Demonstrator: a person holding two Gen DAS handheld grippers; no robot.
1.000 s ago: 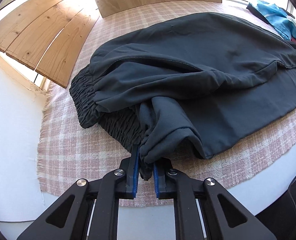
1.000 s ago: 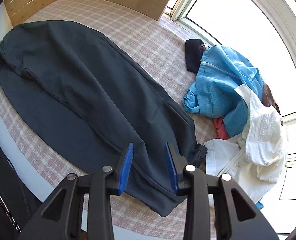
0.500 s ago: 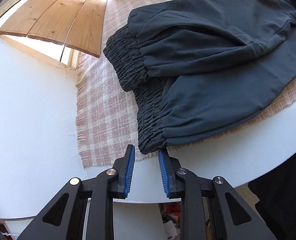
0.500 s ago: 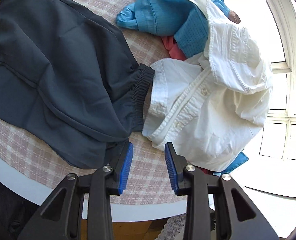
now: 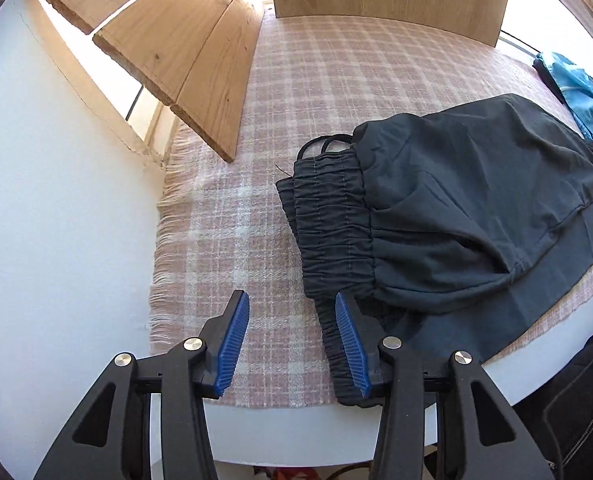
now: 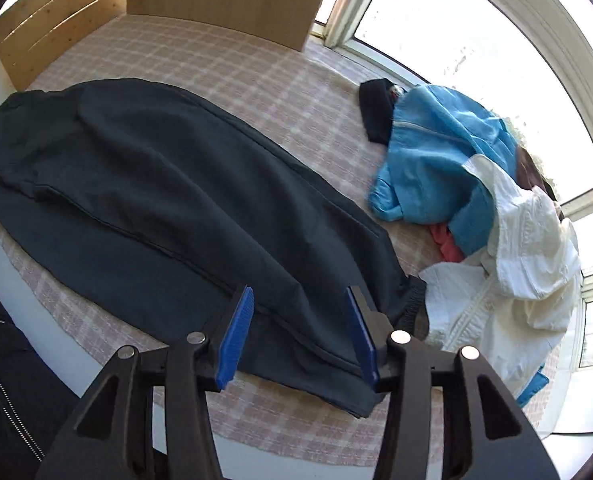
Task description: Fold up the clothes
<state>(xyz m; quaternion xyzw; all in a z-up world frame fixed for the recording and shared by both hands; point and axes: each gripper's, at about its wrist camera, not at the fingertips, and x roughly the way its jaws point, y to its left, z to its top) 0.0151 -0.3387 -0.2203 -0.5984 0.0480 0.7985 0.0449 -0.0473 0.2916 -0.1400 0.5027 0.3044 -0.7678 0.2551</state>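
Left wrist view cuts off the far end of the dark trousers (image 5: 476, 208) at the right edge, and our left gripper (image 5: 292, 344) hides part of the lower waistband. We cannot make out the small dark thing behind the blue garment (image 6: 432, 160) in the right wrist view. The trousers lie folded lengthwise on the checked pink cloth (image 5: 236, 208) that covers the white table (image 5: 296, 432). We see no containers; a pile with a white shirt (image 6: 508, 280) lies beside the trouser cuffs. A second ago the left gripper pinched the fabric; now its jaws are opening, with only cloth between them. The right gripper (image 6: 300, 324) hangs over the trouser leg, jaws also opening, gripping nothing.
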